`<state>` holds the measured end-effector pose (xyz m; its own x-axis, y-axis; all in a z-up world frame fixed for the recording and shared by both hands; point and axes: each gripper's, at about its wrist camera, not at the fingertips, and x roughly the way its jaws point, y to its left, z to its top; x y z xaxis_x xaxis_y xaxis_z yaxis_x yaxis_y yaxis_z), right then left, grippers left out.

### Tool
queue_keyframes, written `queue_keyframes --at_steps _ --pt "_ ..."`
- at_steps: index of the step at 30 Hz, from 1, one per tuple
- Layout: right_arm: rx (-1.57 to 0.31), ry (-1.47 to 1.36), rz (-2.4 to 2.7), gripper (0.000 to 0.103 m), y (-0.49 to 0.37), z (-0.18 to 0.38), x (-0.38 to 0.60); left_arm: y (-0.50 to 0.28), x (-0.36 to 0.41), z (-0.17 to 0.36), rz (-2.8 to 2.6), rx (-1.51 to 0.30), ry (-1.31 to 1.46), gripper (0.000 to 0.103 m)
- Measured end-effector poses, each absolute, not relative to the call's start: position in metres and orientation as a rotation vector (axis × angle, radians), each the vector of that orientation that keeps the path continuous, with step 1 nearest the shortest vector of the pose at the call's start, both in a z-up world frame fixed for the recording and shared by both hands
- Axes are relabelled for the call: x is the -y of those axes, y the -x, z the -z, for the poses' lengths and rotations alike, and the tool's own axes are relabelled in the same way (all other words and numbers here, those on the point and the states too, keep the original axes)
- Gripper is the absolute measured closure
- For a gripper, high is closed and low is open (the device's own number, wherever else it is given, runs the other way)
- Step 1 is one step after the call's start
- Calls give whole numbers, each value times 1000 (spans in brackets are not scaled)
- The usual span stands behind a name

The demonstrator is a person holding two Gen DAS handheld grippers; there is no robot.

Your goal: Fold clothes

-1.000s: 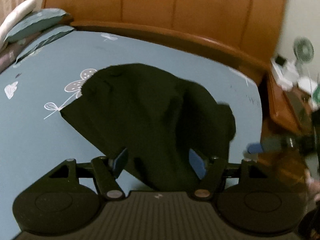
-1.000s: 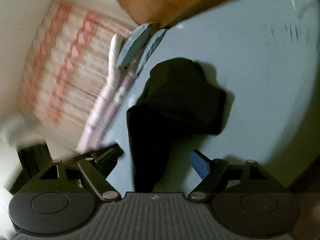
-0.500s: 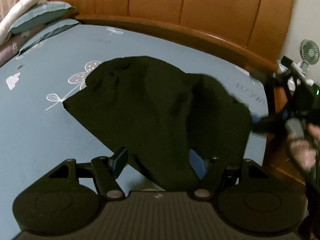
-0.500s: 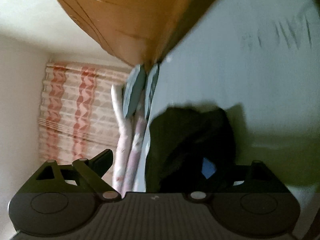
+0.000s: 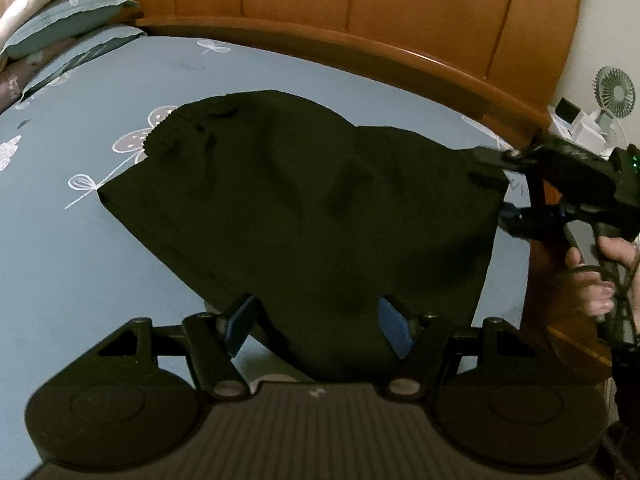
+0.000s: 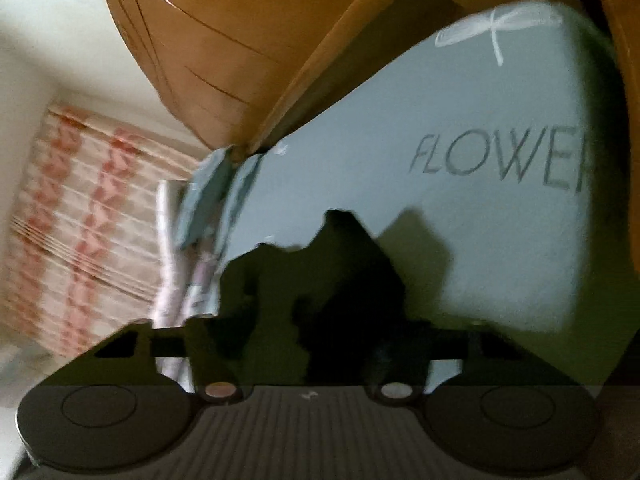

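The dark garment [image 5: 304, 208] lies spread on the bed [image 5: 80, 264]. The left claw [image 5: 316, 320] is released, with cloth between its fingers. The right claw [image 5: 486, 178] is closing on the far corner, probably to lift both edges for a fold.

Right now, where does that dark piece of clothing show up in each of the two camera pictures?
Left wrist view: the dark garment fills the middle, spread over the blue bedsheet, its near edge between the left gripper fingers.
Right wrist view: it bunches at bottom centre, hiding the right gripper's closing fingers.
Shared landmark: the wooden headboard, top of both views.
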<state>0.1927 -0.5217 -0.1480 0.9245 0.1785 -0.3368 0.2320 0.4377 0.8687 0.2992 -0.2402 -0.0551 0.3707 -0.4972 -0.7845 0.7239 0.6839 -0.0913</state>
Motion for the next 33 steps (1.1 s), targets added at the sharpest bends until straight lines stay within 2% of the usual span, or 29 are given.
queue_keyframes --at_steps 1,3,6,8,9,10,13,17,21,23,27,30,31,33 --pt "-419 -1081 52 68 -193 146 519 -299 239 56 795 -893 -285 34" --pt "-427 -971 75 83 -194 140 512 -299 238 57 792 -898 -281 34" --pt "-433 -746 88 84 -193 121 497 -299 236 56 793 -893 -284 34" --pt "-480 -668 121 75 -191 116 490 -301 235 53 794 -882 -279 34" --pt "-501 -653 138 62 -188 115 490 -302 234 51 794 -871 -271 34" --pt "-522 -638 155 56 -186 115 489 -304 233 48 794 -860 -264 34" --pt "-522 -617 220 48 -169 106 488 -314 239 41 788 -815 -243 34" --pt "-390 -456 204 48 -160 83 474 -335 254 37 772 -753 -227 34" --pt "-437 -334 155 50 -194 97 462 -360 271 51 735 -726 -242 36" --pt "-491 -289 172 51 -210 110 459 -370 263 64 703 -759 -210 38" --pt "-484 -288 159 51 -202 114 464 -378 229 85 694 -794 -130 36" --pt "-437 -312 121 43 -186 97 468 -377 211 80 657 -825 -80 37" --pt "-416 -308 106 38 -184 90 466 -378 211 75 658 -808 -77 39" --pt "-383 -315 80 34 -179 82 459 -381 213 64 666 -767 -75 39"
